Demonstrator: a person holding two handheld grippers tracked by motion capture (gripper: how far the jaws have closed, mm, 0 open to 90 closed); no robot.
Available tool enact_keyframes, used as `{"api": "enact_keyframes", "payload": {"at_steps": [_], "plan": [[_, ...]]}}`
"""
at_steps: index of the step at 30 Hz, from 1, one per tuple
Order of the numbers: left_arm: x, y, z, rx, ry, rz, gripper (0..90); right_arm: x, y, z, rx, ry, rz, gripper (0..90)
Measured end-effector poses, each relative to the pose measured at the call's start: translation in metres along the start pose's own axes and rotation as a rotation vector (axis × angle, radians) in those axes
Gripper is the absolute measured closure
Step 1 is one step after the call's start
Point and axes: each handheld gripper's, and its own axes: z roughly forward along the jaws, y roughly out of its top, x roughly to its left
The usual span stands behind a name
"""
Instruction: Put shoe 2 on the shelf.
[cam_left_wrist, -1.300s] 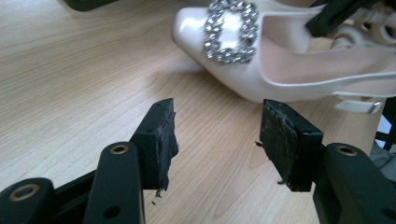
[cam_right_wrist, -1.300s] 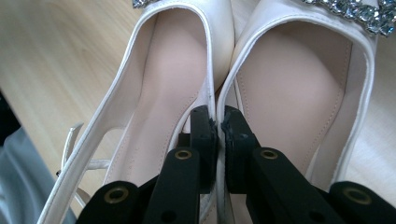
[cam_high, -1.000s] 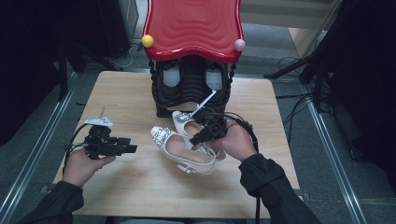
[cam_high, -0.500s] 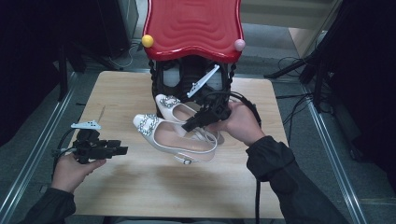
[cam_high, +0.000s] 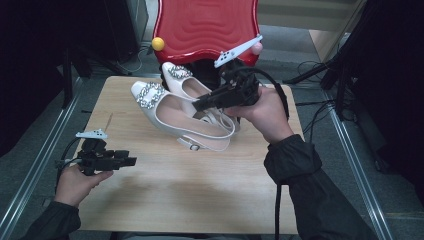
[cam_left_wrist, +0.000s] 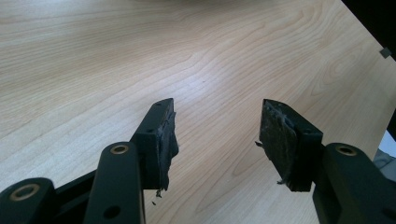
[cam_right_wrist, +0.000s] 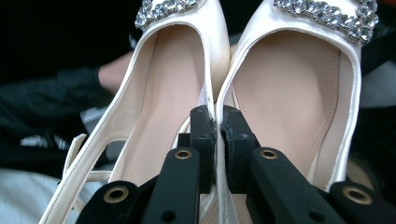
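Two white slingback shoes with rhinestone buckles hang together in the air above the wooden table; the nearer shoe and the farther shoe point to the left. My right gripper is shut on their two inner side walls, pinched together. In the right gripper view the jaws clamp the edges of the left shoe and the right shoe. My left gripper hovers low over the table's front left, open, with only bare wood between its pads.
A red wavy-topped stand rises behind the table's far edge, with a yellow ball and a pink ball at its corners. Metal rails run along both sides of the table; cables lie on the floor at right.
The right hand has lifted both shoes off the table, up toward the red stand. The left hand has drifted a little toward the front left edge, still open.
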Motion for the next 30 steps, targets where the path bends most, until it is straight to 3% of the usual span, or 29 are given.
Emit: {"api": "enact_keyframes", "payload": {"at_steps": [8,14,19,23,26,30], "plan": [[-0.002,0.003,0.004,0.002,-0.014,0.002,45.8,0.003,0.022,-0.020,-0.134,-0.056,0.030,86.2],[-0.002,0.004,0.006,0.012,-0.017,0.011,45.8,-0.001,0.036,-0.027,-0.181,-0.093,0.076,86.3],[-0.001,0.004,0.007,0.011,-0.023,0.012,45.8,-0.010,0.047,-0.037,-0.261,-0.125,0.115,86.2],[-0.003,0.004,0.008,0.008,-0.025,0.016,45.8,-0.018,0.059,-0.044,-0.316,-0.179,0.151,86.2],[-0.004,0.005,0.008,0.011,-0.030,0.016,46.0,-0.024,0.066,-0.049,-0.349,-0.200,0.188,86.3],[-0.003,0.005,0.008,0.017,-0.030,0.017,46.1,-0.031,0.079,-0.050,-0.365,-0.235,0.203,86.2]]}}
